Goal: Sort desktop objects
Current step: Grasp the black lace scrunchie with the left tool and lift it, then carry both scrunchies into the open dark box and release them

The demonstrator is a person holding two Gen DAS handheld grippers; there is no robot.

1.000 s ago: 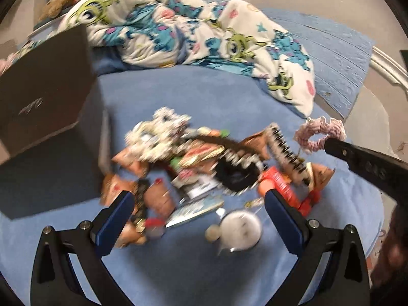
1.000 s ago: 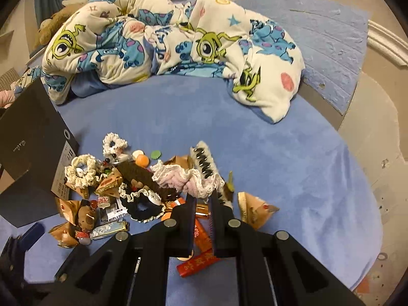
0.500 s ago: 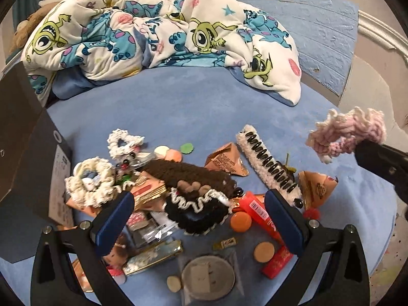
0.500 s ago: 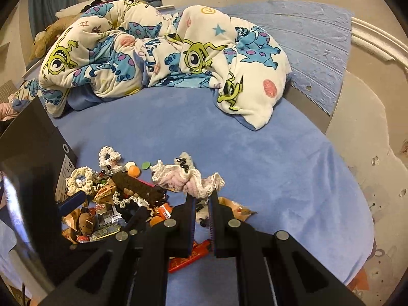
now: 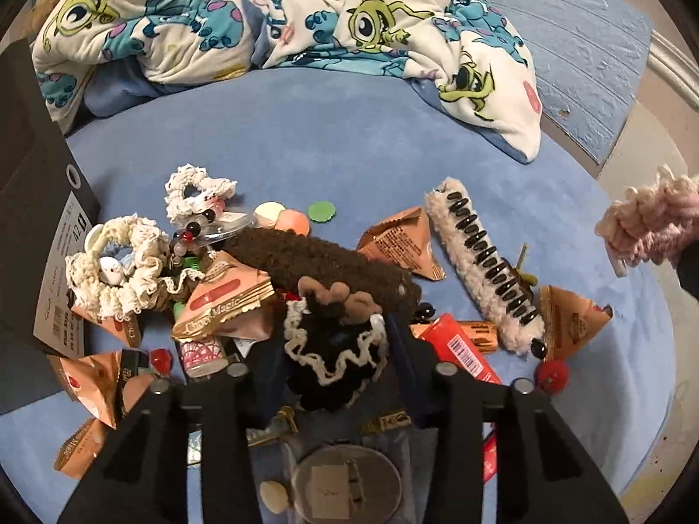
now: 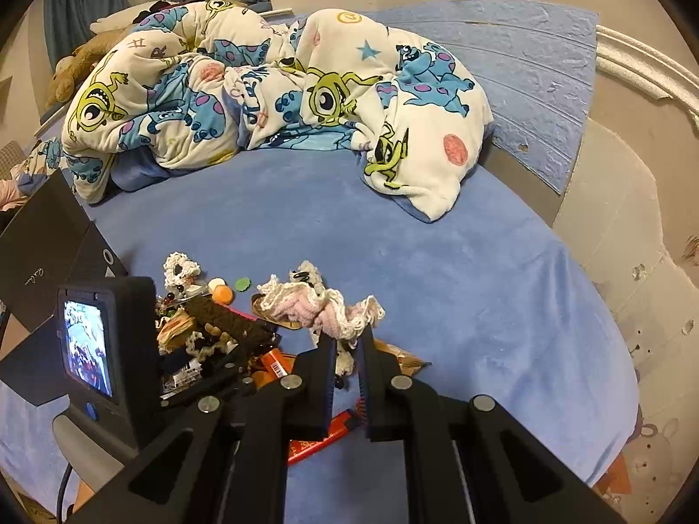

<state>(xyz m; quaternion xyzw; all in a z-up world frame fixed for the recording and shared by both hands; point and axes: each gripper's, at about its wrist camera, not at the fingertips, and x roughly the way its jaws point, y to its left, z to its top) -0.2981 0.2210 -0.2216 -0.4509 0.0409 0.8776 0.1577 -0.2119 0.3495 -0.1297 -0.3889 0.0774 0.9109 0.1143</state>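
A heap of hair ties, clips and snack packets lies on the blue bed cover (image 5: 349, 139). My left gripper (image 5: 334, 349) is low over the heap and its jaws are closing. Between them sits a black scrunchie (image 5: 336, 367) with cream trim, and both pads touch its sides. My right gripper (image 6: 345, 340) is shut on a pink and cream scrunchie (image 6: 314, 310), held just above the heap's right side. That pink scrunchie (image 5: 646, 231) also shows at the right edge of the left wrist view.
A black box (image 5: 26, 218) stands at the left. A bunched cartoon blanket (image 5: 284, 13) fills the back. In the heap lie a brown fuzzy clip (image 5: 314, 262), a white fuzzy clip (image 5: 480, 270), a red tube (image 5: 463, 349) and orange packets. The bed's edge (image 6: 611, 349) drops off on the right.
My left gripper came forward and down onto the heap, and its wide jaws narrowed around the black scrunchie. The right gripper stayed shut on the pink scrunchie and barely moved.
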